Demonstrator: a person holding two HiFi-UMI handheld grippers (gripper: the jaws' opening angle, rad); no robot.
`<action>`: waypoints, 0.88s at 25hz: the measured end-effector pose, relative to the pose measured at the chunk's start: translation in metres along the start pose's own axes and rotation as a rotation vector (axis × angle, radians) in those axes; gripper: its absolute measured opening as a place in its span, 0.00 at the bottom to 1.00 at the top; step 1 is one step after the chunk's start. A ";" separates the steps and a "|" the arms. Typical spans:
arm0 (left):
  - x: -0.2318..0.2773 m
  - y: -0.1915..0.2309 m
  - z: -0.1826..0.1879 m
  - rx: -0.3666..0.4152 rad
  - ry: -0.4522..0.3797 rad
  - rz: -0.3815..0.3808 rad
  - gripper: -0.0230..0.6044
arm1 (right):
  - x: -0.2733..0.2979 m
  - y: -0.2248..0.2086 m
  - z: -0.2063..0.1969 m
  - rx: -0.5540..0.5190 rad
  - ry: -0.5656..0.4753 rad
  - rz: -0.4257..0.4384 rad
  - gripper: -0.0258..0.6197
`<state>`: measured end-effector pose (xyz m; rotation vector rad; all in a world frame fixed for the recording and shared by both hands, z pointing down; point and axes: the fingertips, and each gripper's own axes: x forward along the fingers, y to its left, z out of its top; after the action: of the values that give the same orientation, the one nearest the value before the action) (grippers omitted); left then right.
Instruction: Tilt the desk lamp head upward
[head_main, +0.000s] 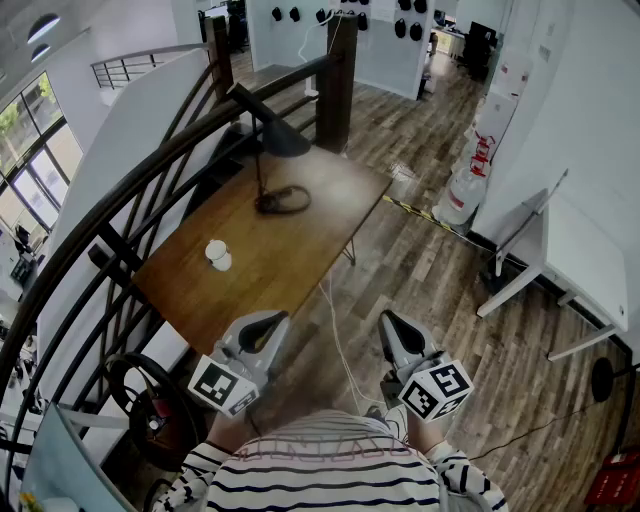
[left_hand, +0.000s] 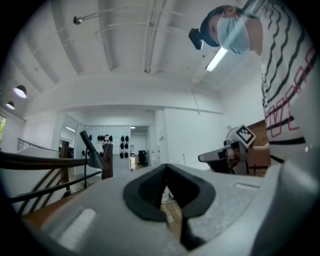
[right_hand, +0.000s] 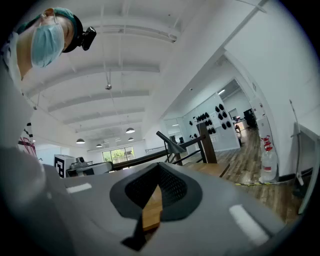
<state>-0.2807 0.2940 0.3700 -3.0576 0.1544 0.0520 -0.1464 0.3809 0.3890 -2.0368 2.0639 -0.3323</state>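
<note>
We hold both tongs low in front of our striped shirt (head_main: 340, 470), over the wood-plank floor (head_main: 420, 270) at the near edge of the brown wooden desk (head_main: 285, 265). The left gripper (head_main: 264, 324) has its jaws pressed together, with only a thin slit of floor showing between the dark pads, and it holds nothing. The right gripper (head_main: 393, 328) is closed the same way and is also empty. Each one carries its cube of square markers at the end nearest our body.

The black desk lamp (head_main: 262, 150) stands on the far half of the desk, well apart from both grippers. Its ring-shaped black base (head_main: 283, 200) lies flat on the wood, and a thin upright stem rises from the base. The slanted arm at the top carries the cone-shaped head (head_main: 281, 138), which opens downward over the desk. The lamp shows as a small shape beyond the closed jaws in both gripper views.

A small white cylinder (head_main: 218, 256) sits on the desk's near left part, between the lamp and the left gripper. A dark curved stair railing (head_main: 120, 215) runs just beside the desk's left side. A white table (head_main: 590, 265) stands at the right, and clear water bottles (head_main: 462, 195) rest by the wall.
</note>
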 end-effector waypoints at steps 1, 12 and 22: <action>0.003 0.003 -0.004 -0.005 0.001 -0.002 0.04 | 0.004 -0.003 -0.001 -0.002 0.003 -0.001 0.04; 0.068 0.033 -0.023 -0.014 -0.001 0.046 0.04 | 0.052 -0.066 0.010 0.031 -0.004 0.082 0.05; 0.176 0.055 -0.036 0.002 0.014 0.165 0.15 | 0.098 -0.163 0.042 -0.002 0.042 0.238 0.22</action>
<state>-0.1101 0.2187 0.3946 -3.0367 0.4066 0.0407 0.0207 0.2802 0.4000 -1.7727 2.3020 -0.3318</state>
